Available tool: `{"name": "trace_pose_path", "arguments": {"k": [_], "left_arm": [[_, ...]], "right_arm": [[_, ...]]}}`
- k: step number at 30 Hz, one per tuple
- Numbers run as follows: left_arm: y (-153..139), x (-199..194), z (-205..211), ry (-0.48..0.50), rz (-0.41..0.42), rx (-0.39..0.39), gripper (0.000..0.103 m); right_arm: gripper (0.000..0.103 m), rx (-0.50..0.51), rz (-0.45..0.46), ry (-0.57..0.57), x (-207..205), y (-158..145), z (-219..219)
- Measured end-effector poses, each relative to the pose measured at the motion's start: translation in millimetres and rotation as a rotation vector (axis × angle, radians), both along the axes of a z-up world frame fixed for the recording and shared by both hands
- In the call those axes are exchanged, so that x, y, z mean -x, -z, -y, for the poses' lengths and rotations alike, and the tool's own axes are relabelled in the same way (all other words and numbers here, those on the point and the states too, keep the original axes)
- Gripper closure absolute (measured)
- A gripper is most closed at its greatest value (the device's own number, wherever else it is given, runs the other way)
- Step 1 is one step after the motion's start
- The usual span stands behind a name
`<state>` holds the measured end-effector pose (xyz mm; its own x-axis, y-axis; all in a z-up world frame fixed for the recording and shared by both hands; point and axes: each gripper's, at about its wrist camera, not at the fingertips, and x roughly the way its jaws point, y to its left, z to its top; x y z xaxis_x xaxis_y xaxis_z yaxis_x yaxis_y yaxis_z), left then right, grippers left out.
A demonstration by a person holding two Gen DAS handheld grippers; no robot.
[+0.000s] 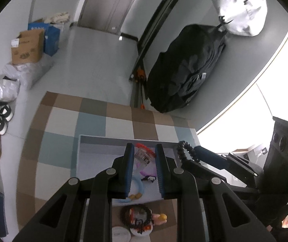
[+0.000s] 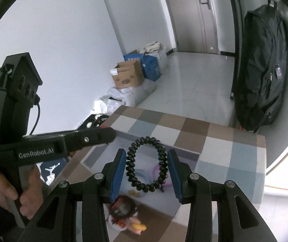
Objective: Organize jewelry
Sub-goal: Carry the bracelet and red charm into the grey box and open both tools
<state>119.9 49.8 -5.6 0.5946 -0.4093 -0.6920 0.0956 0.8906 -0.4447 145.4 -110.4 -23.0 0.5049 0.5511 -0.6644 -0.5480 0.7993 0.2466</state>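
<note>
The right tool (image 2: 147, 169) pinches a black coil band (image 2: 146, 164) above the tray (image 1: 79, 161). The left tool (image 1: 144, 167), empty and half open, hovers over the tray's 4 or so trinkets. The springy band may pop from the pads and land on the bench (image 1: 63, 117).

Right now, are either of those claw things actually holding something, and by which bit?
The right gripper holds a black spiral hair tie, its pads pressing on the loop's two opposite sides. The left gripper is open above the tray, gripping nothing.
</note>
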Motion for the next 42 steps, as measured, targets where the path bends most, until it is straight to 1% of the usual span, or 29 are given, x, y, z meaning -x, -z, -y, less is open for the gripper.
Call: {"name": "trace_pose_path", "arguments": {"k": [3,5,8,10,15,17,19,22,24,25,26,27,28,29,30,31,35,36,37,41,42], "left_arm": [[7,-6,2,0.019,-0.019,0.027,0.087],[11,-8,3,0.026,-0.025,0.032,0.087],[21,-14,4,0.041,-0.056,0.054,0.087],[23,-16,5,0.048,-0.065,0.069,0.087],[24,-18,10,0.071,-0.065,0.063,0.087],[26,-20,10,0.071,-0.071,0.077,0.087],[27,-22,8,0.067,-0.078,0.091,0.087],[28,-27,10,0.061,-0.118,0.081,0.081],[27,-26,8,0.056,-0.103,0.101,0.075],[26,-25,7,0.051,-0.097,0.103,0.065],[24,-23,5,0.038,-0.085,0.103,0.052],[22,-22,4,0.034,-0.073,0.112,0.046],[20,-20,2,0.027,-0.055,0.126,0.040],[19,-19,1,0.023,-0.045,0.133,0.039],[18,-20,1,0.026,-0.038,0.136,0.039],[17,-20,2,0.031,-0.035,0.134,0.039],[15,-18,3,0.029,-0.027,0.124,0.038],[15,-18,4,0.025,-0.027,0.105,0.038],[14,-17,4,0.025,-0.025,0.096,0.038],[12,-13,5,0.017,-0.016,0.049,0.038],[11,-12,4,0.011,-0.011,0.038,0.038]], "right_arm": [[0.062,-0.007,-0.022,0.001,-9,10,1],[0.062,-0.009,-0.027,0.001,-12,16,1],[0.062,-0.018,-0.056,0.004,-17,27,3],[0.062,-0.017,-0.061,0.004,-18,28,2],[0.062,-0.021,-0.071,0.004,-23,32,3],[0.062,-0.013,-0.073,0.000,-26,33,1],[0.060,-0.010,-0.080,0.001,-27,33,1],[0.056,-0.015,-0.083,-0.002,-28,33,3],[0.055,-0.015,-0.073,0.003,-27,32,5],[0.053,-0.016,-0.067,0.007,-27,31,7],[0.052,-0.019,-0.065,0.008,-27,30,8],[0.051,-0.026,-0.067,0.008,-27,30,10],[0.046,-0.036,-0.068,0.007,-26,29,11],[0.042,-0.041,-0.062,0.012,-25,27,13],[0.032,-0.043,-0.054,0.017,-23,26,14],[0.029,-0.047,-0.045,0.018,-22,25,15],[0.029,-0.040,-0.042,0.013,-20,25,14],[0.028,-0.041,-0.040,0.018,-19,25,15],[0.024,-0.041,-0.038,0.022,-18,24,16],[0.021,-0.053,-0.032,0.039,-13,22,22],[0.018,-0.055,-0.029,0.045,-12,22,24]]}}
